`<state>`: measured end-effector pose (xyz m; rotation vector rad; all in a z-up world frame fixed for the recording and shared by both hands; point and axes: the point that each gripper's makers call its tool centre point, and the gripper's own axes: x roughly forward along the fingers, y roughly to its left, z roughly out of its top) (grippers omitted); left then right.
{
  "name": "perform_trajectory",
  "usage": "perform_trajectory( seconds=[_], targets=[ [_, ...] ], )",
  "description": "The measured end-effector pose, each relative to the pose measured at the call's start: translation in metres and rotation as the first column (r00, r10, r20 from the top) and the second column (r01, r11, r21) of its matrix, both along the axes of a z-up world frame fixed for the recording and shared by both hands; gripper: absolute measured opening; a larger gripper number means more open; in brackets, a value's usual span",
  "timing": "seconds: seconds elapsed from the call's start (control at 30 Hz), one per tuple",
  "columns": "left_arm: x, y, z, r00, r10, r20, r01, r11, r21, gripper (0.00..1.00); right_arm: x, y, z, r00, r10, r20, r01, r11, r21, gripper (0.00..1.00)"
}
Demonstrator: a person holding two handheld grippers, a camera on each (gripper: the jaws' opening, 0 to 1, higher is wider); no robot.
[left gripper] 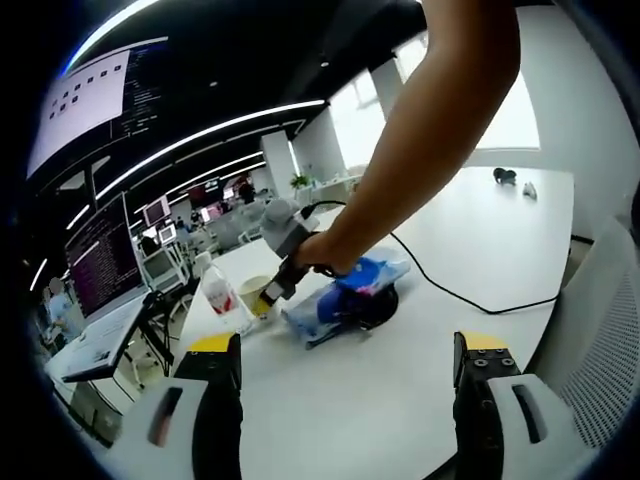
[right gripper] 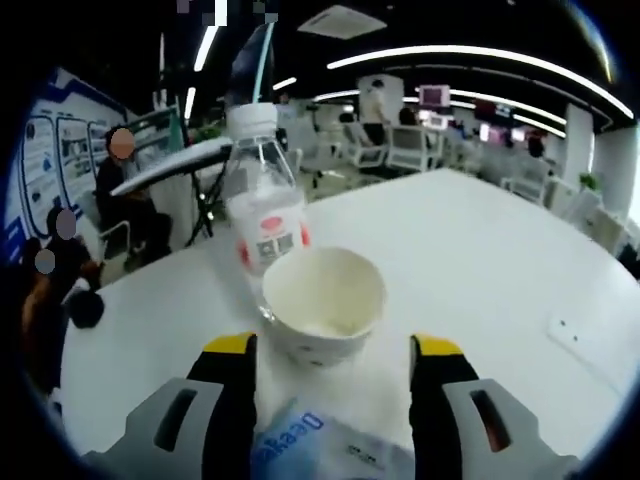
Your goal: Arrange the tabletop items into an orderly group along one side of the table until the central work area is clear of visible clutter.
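Note:
In the right gripper view a white paper cup (right gripper: 325, 298) stands upright just ahead of my right gripper (right gripper: 335, 385), whose jaws are open and spread wider than the cup. Right behind the cup stands a clear plastic bottle (right gripper: 262, 215) with a white cap and a red label. A blue and white packet (right gripper: 320, 445) lies under the jaws. In the left gripper view my left gripper (left gripper: 348, 395) hovers open over bare table, with nothing between its jaws. Beyond it, a person's arm holds the right gripper (left gripper: 270, 294) at the cup (left gripper: 254, 291), beside the bottle (left gripper: 220, 295) and the blue packet (left gripper: 345, 295).
A black round object (left gripper: 382, 306) lies under the packet, and a black cable (left gripper: 470, 298) runs across the white table (left gripper: 400, 380). A laptop (left gripper: 100, 320) on a stand sits off the table's left. A mesh chair (left gripper: 605, 350) is at right. Seated people (right gripper: 60, 270) are beyond the table's edge.

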<state>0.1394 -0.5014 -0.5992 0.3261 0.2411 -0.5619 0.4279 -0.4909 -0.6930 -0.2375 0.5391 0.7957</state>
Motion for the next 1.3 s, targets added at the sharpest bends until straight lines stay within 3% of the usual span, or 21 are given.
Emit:
perform_trajectory(
  seconds=[0.13,0.5,0.9,1.07,1.3],
  targets=[
    [0.000,-0.001,0.000,1.000,-0.004,0.000,0.004,1.000,0.003,0.87,-0.009,-0.009,0.002,0.999,0.030,0.019,-0.030,1.000,-0.010,0.66],
    [-0.001,-0.001,-0.003,1.000,-0.013,-0.008,0.013,1.000,0.005,0.87,-0.030,-0.046,0.021,1.000,0.004,0.019,-0.005,1.000,0.024,0.82],
    [-0.003,-0.005,-0.008,0.999,-0.040,-0.022,0.040,0.999,0.025,0.87,-0.056,-0.089,0.036,0.999,-0.046,0.013,0.045,0.997,0.060,0.88],
    [-0.004,-0.007,-0.011,0.998,-0.053,-0.032,0.054,0.998,0.035,0.89,-0.075,-0.113,0.050,0.995,-0.096,0.024,0.093,0.991,0.095,0.90],
    [-0.003,-0.009,-0.013,0.998,-0.050,-0.047,0.051,0.998,0.033,0.92,-0.094,-0.144,0.051,0.985,-0.170,-0.002,0.168,0.975,0.142,0.92]
  ],
)
